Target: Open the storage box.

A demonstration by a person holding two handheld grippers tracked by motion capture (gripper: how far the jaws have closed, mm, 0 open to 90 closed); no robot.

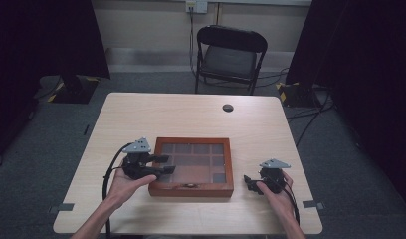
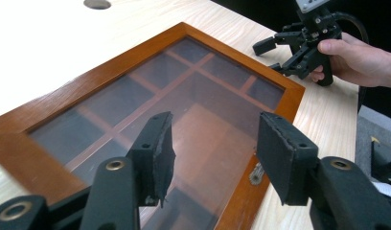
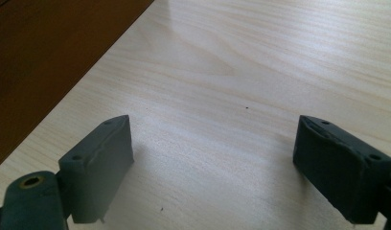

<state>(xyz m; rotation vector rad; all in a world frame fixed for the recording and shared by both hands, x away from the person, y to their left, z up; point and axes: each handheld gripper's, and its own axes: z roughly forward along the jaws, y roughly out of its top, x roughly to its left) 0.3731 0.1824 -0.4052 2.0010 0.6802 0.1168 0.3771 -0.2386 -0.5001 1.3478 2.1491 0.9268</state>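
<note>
A brown wooden box (image 1: 191,188) with a glass lid lies shut near the table's front middle; dividers show through the glass (image 2: 184,110), and a small metal clasp (image 2: 255,174) sits on its front side. My left gripper (image 1: 163,165) hovers open over the box's left part, its jaws spread above the glass (image 2: 215,153). My right gripper (image 1: 251,183) is open on the table just right of the box, held low over bare wood (image 3: 212,163). It also appears far off in the left gripper view (image 2: 275,55), held by a hand. The box's side (image 3: 50,57) fills the right gripper view's left.
The light wooden table (image 1: 270,129) has a round cable hole (image 1: 228,107) near its back edge. A black folding chair (image 1: 230,57) stands behind the table. Dark curtains hang at both sides, and cables run on the grey floor.
</note>
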